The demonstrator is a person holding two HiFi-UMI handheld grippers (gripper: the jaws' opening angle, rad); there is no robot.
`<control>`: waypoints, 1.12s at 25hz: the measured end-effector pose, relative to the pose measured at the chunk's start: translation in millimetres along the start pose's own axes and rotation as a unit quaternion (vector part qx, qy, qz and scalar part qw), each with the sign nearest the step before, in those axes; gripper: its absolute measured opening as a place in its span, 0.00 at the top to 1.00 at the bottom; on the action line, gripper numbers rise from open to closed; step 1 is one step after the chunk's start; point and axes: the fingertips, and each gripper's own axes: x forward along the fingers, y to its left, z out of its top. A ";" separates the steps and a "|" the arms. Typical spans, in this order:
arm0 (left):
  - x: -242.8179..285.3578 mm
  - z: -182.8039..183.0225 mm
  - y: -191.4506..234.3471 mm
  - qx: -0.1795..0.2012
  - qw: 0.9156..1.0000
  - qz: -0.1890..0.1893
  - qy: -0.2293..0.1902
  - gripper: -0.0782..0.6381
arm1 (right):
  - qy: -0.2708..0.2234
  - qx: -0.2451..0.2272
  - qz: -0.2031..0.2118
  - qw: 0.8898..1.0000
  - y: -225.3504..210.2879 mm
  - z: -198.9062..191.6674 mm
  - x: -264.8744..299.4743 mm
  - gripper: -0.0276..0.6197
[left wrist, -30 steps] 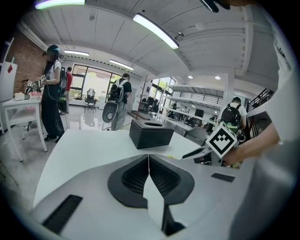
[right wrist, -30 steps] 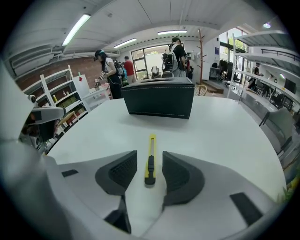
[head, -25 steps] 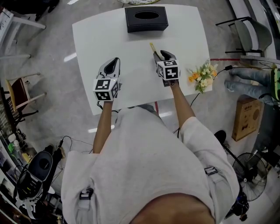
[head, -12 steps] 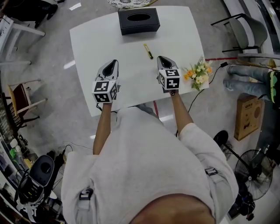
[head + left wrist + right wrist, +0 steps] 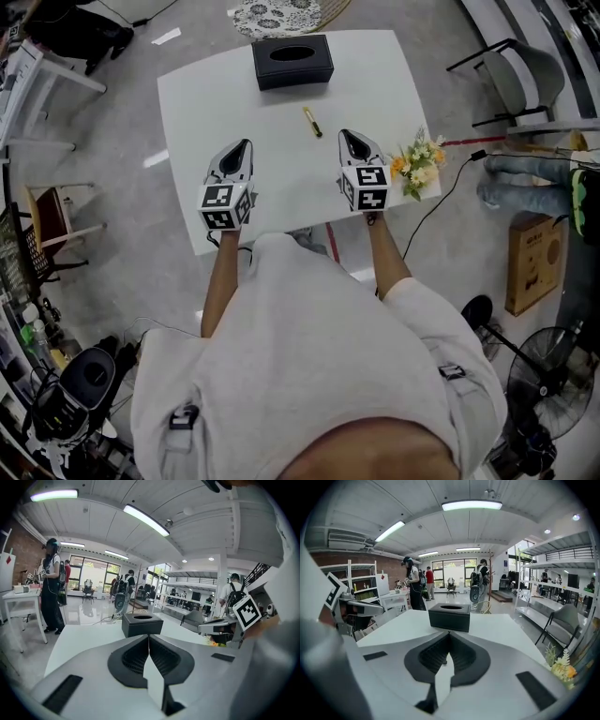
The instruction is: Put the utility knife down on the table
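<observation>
The utility knife (image 5: 311, 122) lies on the table (image 5: 206, 103) just ahead-left of the right gripper (image 5: 346, 136), apart from its closed, empty jaws.

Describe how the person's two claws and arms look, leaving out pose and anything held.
The left claw and the right claw both have pale grey, teardrop-shaped shells tapering to a point, with black ribbed pads inside the jaws. Each carries a white cube printed with black square markers at its rear. The person wears a light grey short-sleeved shirt. The forearms are uncovered.
</observation>
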 end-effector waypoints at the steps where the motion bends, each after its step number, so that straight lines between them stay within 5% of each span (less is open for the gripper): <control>1: -0.1 3.7 0.7 0.002 1.000 0.002 -0.004 0.86 | -0.008 -0.002 0.000 1.000 -0.6 7.0 -1.5 0.91; 17: -10.0 77.9 9.0 0.045 0.995 0.020 -0.085 0.86 | -0.101 -0.026 0.005 0.995 3.4 86.1 -14.6 0.91; 28: -15.4 101.0 6.8 0.063 0.992 0.022 -0.110 0.86 | -0.129 -0.035 0.004 0.991 6.9 106.7 -23.2 0.91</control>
